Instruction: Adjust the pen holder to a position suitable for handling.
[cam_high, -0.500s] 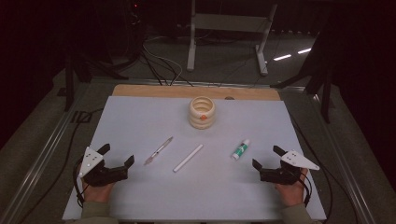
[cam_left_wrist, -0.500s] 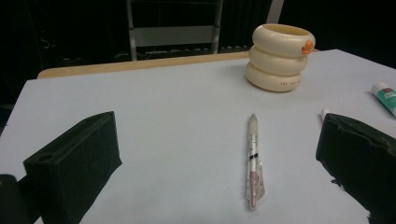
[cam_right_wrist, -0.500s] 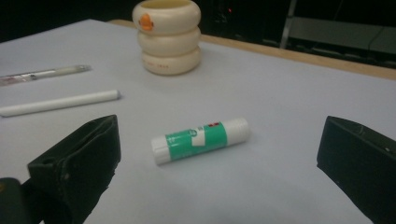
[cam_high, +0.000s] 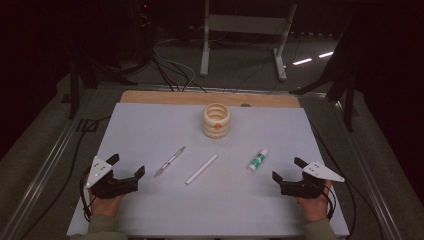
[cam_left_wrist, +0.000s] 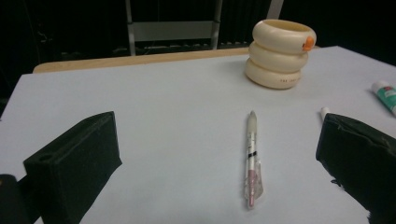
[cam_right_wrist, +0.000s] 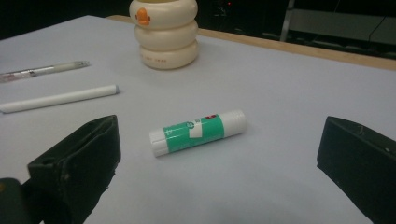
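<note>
Nothing moved — both tools (cam_high: 126, 167) (cam_high: 288, 170) gape empty; one pen (cam_high: 169, 161), one glue stick (cam_high: 258, 159).

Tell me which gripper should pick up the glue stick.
Right. The right gripper is open and aimed at the glue stick, which lies between its jaws' line of sight. The left gripper faces the pen, farther away.

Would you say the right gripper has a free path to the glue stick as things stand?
Probably yes. The right gripper is open, and the glue stick lies on the table straight ahead between its fingers, with bare surface between. The white stick lies off to the side.
</note>
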